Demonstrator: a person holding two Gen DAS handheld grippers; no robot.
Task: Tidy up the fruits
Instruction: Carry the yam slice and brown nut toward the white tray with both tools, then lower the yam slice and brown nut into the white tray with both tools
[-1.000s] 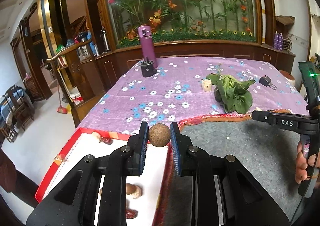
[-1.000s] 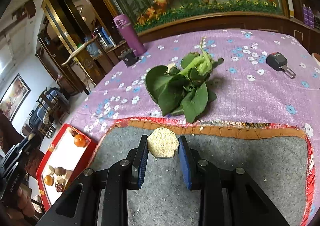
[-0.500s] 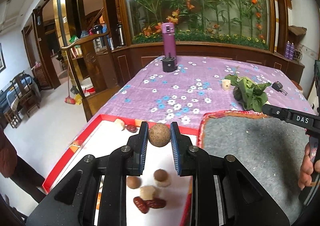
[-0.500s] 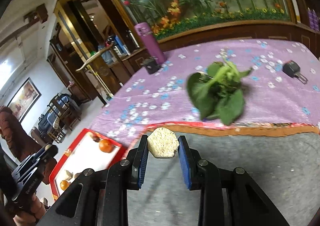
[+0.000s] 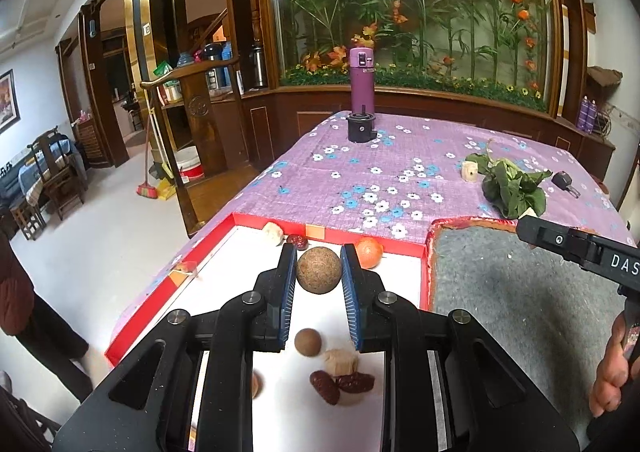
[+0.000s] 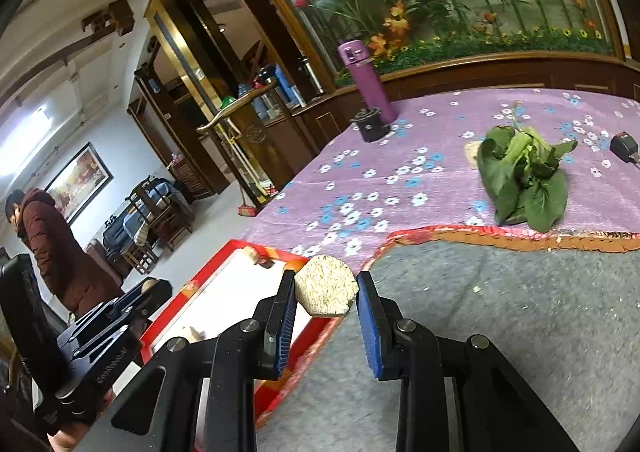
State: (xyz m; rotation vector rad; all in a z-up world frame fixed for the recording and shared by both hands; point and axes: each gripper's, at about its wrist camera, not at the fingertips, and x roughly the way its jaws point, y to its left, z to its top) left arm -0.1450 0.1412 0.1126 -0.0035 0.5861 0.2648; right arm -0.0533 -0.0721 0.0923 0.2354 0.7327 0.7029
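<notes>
My left gripper (image 5: 319, 272) is shut on a round brown fruit (image 5: 319, 270), held above the red-rimmed white tray (image 5: 224, 230). In the tray lie an orange (image 5: 369, 252), a small brown ball (image 5: 307, 341), red dates (image 5: 340, 384) and pale chunks (image 5: 340, 360). My right gripper (image 6: 326, 292) is shut on a pale, grainy hexagonal piece (image 6: 326, 290), over the grey mat (image 6: 500, 332) near the tray's (image 6: 240, 248) right edge. The left gripper (image 6: 120, 312) shows low at the left in the right wrist view.
A bunch of green leaves (image 5: 510, 187) and a pale chunk (image 5: 469, 171) lie on the purple flowered tablecloth (image 5: 360, 171). A purple flask (image 5: 361, 79), a black cap (image 5: 361, 127) and a black key fob (image 5: 564, 181) sit farther back. A person in a dark red coat (image 6: 56, 244) stands at the left.
Both grippers moved left with their loads. The left one now hangs over the tray's middle, with the orange in view. The right one went from the mat's middle to its left edge.
</notes>
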